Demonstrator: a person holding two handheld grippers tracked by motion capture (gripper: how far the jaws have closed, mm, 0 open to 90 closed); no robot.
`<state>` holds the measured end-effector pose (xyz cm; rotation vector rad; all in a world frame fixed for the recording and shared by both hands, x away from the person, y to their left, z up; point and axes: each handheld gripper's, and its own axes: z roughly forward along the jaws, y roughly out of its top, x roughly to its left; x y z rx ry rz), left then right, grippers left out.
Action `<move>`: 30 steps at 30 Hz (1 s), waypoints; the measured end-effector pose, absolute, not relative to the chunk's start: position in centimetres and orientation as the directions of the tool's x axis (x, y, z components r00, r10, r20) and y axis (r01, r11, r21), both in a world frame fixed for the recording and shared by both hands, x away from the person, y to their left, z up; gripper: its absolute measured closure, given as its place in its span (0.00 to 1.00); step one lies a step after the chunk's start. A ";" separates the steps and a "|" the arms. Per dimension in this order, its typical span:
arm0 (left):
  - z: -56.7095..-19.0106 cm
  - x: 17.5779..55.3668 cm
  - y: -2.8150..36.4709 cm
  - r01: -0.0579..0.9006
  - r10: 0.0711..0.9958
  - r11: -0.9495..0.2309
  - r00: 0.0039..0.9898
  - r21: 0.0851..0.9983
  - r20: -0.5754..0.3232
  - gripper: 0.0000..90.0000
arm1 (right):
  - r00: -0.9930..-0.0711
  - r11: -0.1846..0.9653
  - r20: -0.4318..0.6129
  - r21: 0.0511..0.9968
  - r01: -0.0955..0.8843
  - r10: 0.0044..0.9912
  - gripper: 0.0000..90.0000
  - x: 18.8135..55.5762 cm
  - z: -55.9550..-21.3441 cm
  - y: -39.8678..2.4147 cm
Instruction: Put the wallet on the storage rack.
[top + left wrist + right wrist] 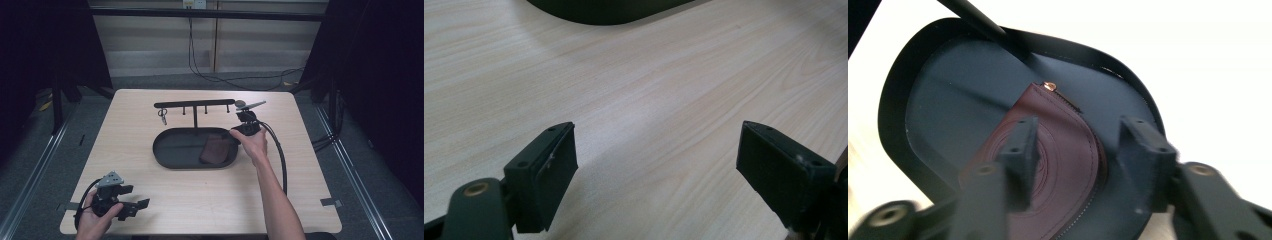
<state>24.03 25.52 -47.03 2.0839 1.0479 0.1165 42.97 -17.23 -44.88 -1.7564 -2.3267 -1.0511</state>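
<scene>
A dark red zip wallet (1063, 150) lies flat in the right part of the black oval tray (170, 150), also seen as the wallet (214, 148) in the high view. My right gripper (1080, 155) hovers just over it with its jaws apart; nothing is pressed between the pads. In the high view that right gripper (239, 131) sits at the tray's right rim. My left gripper (654, 170) rests near the table's front left corner, jaws wide over bare wood, seen from above as the left gripper (132, 207).
A black rack with pegs (195, 106) rises behind the tray, and a set of keys (162, 116) hangs from its left end. The tray's rim (609, 15) shows far off in the left gripper view. Cables trail behind the table.
</scene>
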 end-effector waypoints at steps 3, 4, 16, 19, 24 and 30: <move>-47.0 24.1 25.6 0.644 0.715 -0.351 0.653 0.680 -0.250 0.18 | -0.359 0.121 0.403 0.507 0.853 0.842 0.34 42.8 -44.6 -17.4; -47.0 24.1 25.6 0.643 0.715 -0.352 0.654 0.680 -0.248 0.18 | -0.355 0.115 0.398 0.514 0.850 0.846 0.31 42.7 -44.5 -17.5; -47.0 24.2 25.6 0.646 0.720 -0.349 0.649 0.679 -0.247 0.18 | -0.348 0.107 0.379 0.530 0.841 0.857 0.17 41.1 -43.7 -18.4; -47.1 24.2 25.7 0.650 0.721 -0.346 0.645 0.676 -0.251 0.18 | -0.355 0.107 0.377 0.542 0.834 0.855 0.17 40.5 -43.6 -18.8; -47.1 24.2 25.7 0.651 0.723 -0.344 0.643 0.677 -0.251 0.18 | -0.370 0.119 0.349 0.569 0.814 0.861 0.19 39.4 -43.5 -19.2; -47.0 24.2 25.8 0.649 0.731 -0.337 0.637 0.682 -0.245 0.18 | -0.368 0.120 0.321 0.589 0.799 0.873 0.22 37.7 -43.4 -19.9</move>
